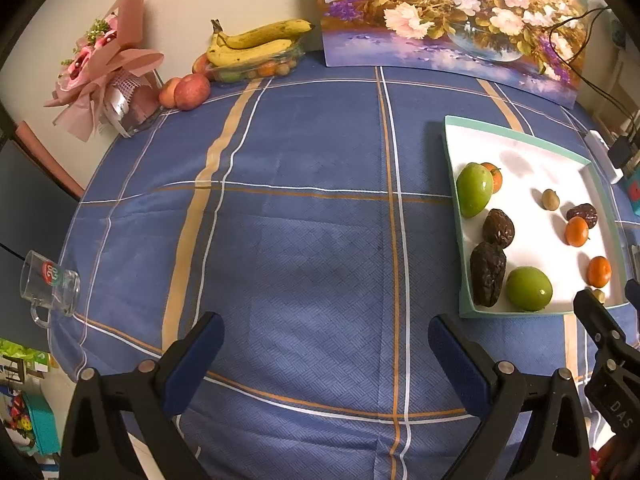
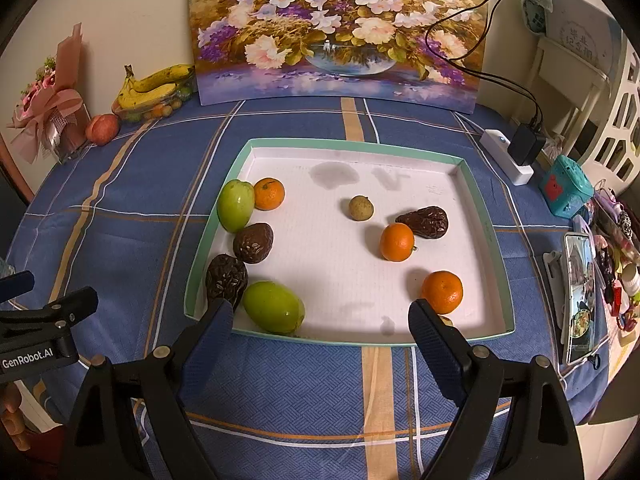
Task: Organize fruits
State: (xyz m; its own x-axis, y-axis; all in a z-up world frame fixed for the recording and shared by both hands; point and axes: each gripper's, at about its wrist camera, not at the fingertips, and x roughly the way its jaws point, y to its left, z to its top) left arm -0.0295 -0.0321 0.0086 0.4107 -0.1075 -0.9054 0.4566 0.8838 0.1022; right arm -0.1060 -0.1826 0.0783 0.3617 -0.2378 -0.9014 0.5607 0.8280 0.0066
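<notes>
Both open: right hand-held gripper (image 2: 320, 320) hides a small fruit (image 2: 447, 321); left hand-held gripper (image 1: 326, 334) holds nothing.

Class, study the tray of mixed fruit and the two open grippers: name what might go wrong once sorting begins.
1. The round oranges and green fruits may roll when nudged.
2. The wrinkled dark fruit touches a green fruit in the tray's corner; the right gripper might bump its neighbour or the rim.
3. The small brown fruit could slip from wide jaws.
</notes>
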